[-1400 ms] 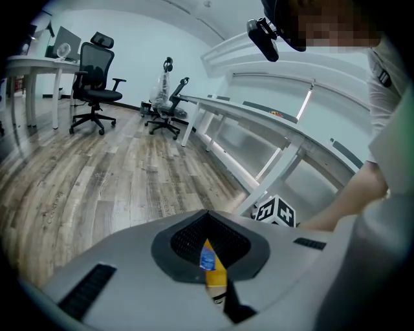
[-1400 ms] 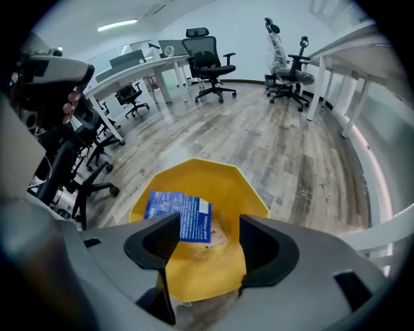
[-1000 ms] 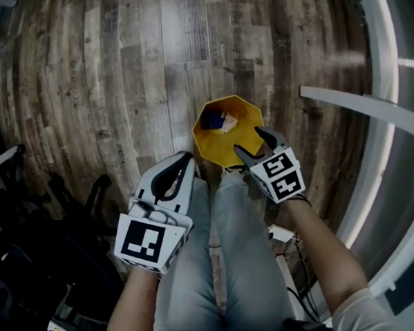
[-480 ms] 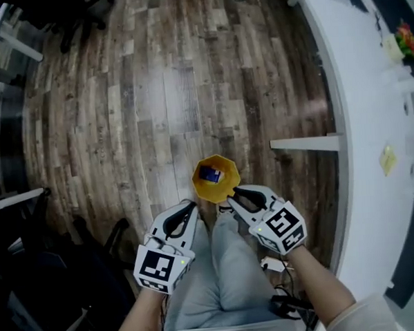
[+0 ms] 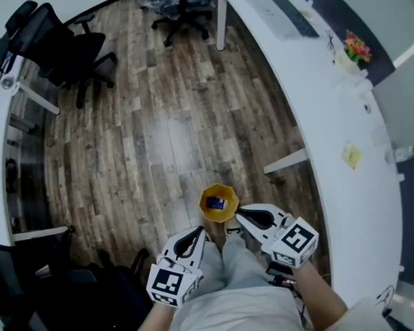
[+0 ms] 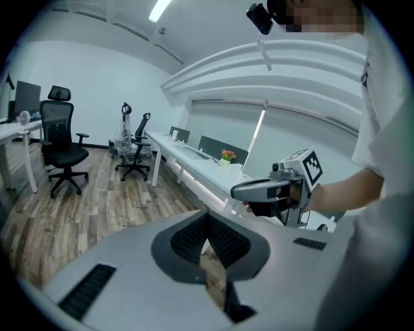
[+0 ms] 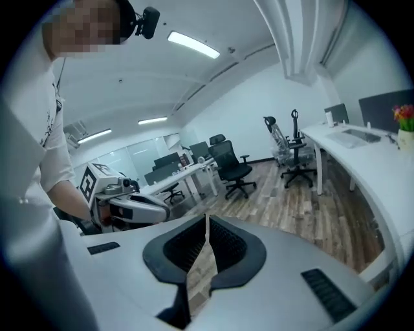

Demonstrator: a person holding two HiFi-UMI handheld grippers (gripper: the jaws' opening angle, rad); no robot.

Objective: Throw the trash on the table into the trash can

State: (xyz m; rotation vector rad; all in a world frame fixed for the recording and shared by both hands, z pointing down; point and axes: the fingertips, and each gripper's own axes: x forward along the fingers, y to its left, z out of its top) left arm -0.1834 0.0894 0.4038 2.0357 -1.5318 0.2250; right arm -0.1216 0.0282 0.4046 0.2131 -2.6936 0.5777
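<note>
A yellow trash can (image 5: 218, 202) stands on the wooden floor just ahead of my legs, with a small blue piece of trash (image 5: 215, 203) lying inside it. My right gripper (image 5: 238, 212) hovers at the can's near right rim, its jaws shut with nothing between them (image 7: 206, 218). My left gripper (image 5: 200, 232) hangs lower left of the can, also shut and empty (image 6: 207, 213). Each gripper shows in the other's view, the right gripper (image 6: 236, 191) and the left gripper (image 7: 165, 210).
A long curved white desk (image 5: 329, 120) runs down the right side, carrying a flower pot (image 5: 356, 47), a yellow note (image 5: 350, 155) and a keyboard (image 5: 282, 15). Black office chairs (image 5: 62, 48) stand at the far left, another chair (image 5: 174, 7) at the top.
The right gripper's jaws have gone from wide open over the can to shut. The head view has pulled back and up, so the can looks smaller and the desk and chairs show.
</note>
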